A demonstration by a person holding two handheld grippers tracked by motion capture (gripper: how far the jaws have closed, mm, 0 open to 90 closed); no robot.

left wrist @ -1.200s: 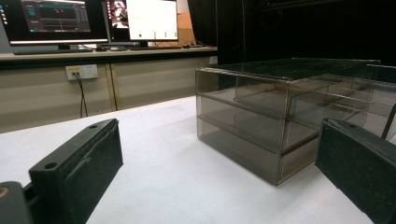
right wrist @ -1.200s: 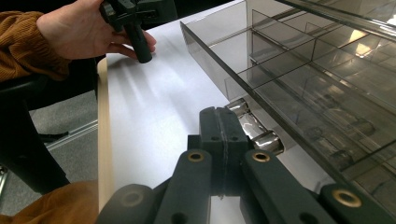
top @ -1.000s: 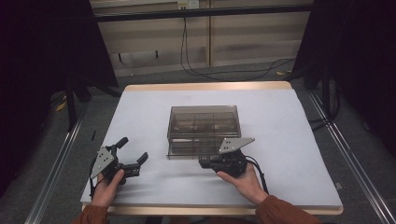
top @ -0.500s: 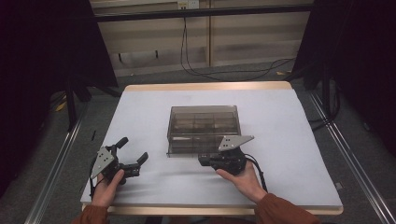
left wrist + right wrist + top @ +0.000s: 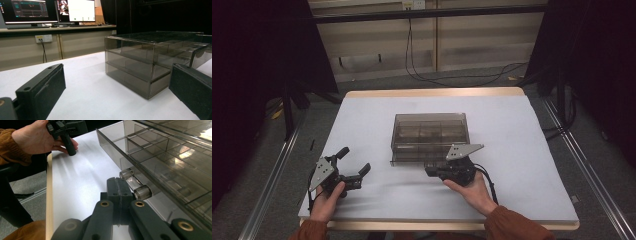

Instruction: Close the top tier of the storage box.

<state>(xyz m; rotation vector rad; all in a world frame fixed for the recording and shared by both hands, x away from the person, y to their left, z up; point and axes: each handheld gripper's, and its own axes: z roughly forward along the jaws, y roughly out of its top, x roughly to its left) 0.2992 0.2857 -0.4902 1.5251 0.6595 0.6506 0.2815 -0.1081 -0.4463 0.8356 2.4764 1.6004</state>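
Note:
A smoke-tinted clear drawer box [image 5: 429, 131] stands in the middle of the white table [image 5: 517, 150]; it has two levels with divided compartments inside. My right gripper [image 5: 428, 173] lies low on the table at the box's front, jaws shut with nothing between them. In the right gripper view its closed tips [image 5: 119, 185] sit just left of a clear bar handle [image 5: 136, 187] on the box [image 5: 162, 157], close to it. My left gripper [image 5: 356, 159] rests at the front left, open and empty, well apart from the box [image 5: 135, 62]. Its pads [image 5: 45, 86] stand wide.
The table's wooden front edge [image 5: 49, 202] runs close to both hands. A person's hand with the left gripper [image 5: 65, 130] is seen across the table. Monitors [image 5: 50, 11] stand on a counter behind. Cables [image 5: 412, 60] lie on the floor beyond the far edge.

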